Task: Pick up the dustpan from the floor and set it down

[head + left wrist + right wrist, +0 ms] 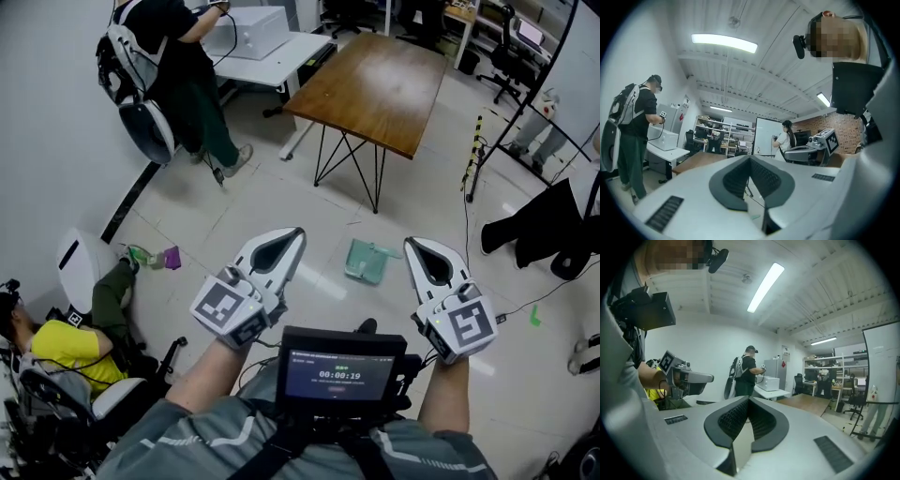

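Note:
In the head view a teal dustpan [369, 262] lies flat on the pale tiled floor, in the gap between my two grippers and beyond them. My left gripper [289, 238] is held level to its left, jaws shut and empty. To the dustpan's right, my right gripper [419, 248] is also shut with nothing in it. Neither touches the dustpan. In the left gripper view the left gripper [750, 158] shows its dark pads meeting; in the right gripper view the right gripper [748, 400] looks the same. The dustpan cannot be made out in either gripper view.
A wooden table [375, 84] on black legs stands past the dustpan, with a white desk [281, 52] and a standing person [178, 75] at back left. Another person [66, 342] sits on the floor at left near small green and purple items [159, 256]. Someone's dark legs [539, 234] are at right.

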`<state>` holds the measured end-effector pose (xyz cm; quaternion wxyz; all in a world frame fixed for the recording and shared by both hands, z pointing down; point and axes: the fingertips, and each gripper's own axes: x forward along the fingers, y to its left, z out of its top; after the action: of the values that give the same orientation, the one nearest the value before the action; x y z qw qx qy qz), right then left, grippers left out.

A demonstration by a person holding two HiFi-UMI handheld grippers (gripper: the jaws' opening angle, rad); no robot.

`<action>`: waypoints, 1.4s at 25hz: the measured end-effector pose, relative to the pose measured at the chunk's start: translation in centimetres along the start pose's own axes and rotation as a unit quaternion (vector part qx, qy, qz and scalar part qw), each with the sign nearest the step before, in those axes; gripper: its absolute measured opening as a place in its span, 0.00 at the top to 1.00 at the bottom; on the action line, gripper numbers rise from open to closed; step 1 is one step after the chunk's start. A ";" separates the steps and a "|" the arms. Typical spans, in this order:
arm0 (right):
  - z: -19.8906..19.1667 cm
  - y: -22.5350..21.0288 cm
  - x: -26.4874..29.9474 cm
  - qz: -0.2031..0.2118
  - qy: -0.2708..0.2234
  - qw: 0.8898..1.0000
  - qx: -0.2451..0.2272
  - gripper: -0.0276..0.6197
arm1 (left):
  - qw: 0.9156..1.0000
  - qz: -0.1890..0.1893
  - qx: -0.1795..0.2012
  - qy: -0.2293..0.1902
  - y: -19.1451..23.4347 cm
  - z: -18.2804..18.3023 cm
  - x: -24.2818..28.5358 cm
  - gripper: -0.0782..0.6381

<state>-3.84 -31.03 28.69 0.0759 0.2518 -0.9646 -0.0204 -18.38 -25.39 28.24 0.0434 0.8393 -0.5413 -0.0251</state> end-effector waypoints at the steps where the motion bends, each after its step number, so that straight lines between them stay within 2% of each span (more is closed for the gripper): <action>1: 0.1 2.1 -0.1 -0.006 0.002 1.000 -0.002 0.94 | 1.000 -0.007 -0.001 -0.003 0.2 -0.2 -2.2 0.87; 8: -0.4 16.1 -2.7 -0.055 0.009 0.998 0.017 0.93 | 0.997 -0.067 -0.025 -0.015 -0.9 -1.3 -14.9 0.87; 13: 0.8 20.5 -5.7 -0.112 -0.009 0.993 0.035 0.94 | 0.994 -0.095 -0.052 -0.016 -1.4 -1.2 -20.3 0.87; 15: 1.8 21.7 -6.9 -0.131 -0.004 0.991 0.035 0.93 | 0.995 -0.096 -0.036 -0.014 -1.5 -0.2 -21.7 0.87; 17: 2.6 22.5 -8.5 -0.146 0.002 0.989 0.031 0.94 | 0.995 -0.100 -0.020 -0.010 -2.5 0.9 -22.6 0.87; 22: 2.3 23.0 -12.9 -0.169 -0.003 0.985 0.035 0.94 | 0.992 -0.126 -0.022 -0.014 -6.6 0.8 -23.2 0.87; 28: 1.8 23.1 -17.8 -0.155 -0.002 0.987 0.033 0.93 | 0.990 -0.133 -0.040 -0.011 -12.1 0.6 -22.6 0.87; 33: 1.0 21.5 -21.9 -0.143 -0.004 0.989 0.033 0.93 | 0.989 -0.143 -0.034 -0.013 -16.9 0.3 -20.3 0.87; 35: 1.0 20.6 -23.2 -0.143 -0.010 0.989 0.039 0.93 | 0.987 -0.151 -0.045 -0.009 -18.5 0.1 -19.7 0.87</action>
<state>6.05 -1.70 26.10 0.0529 0.3901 -0.9192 0.0037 -9.69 0.11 26.21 0.0722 0.9084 -0.4068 -0.0636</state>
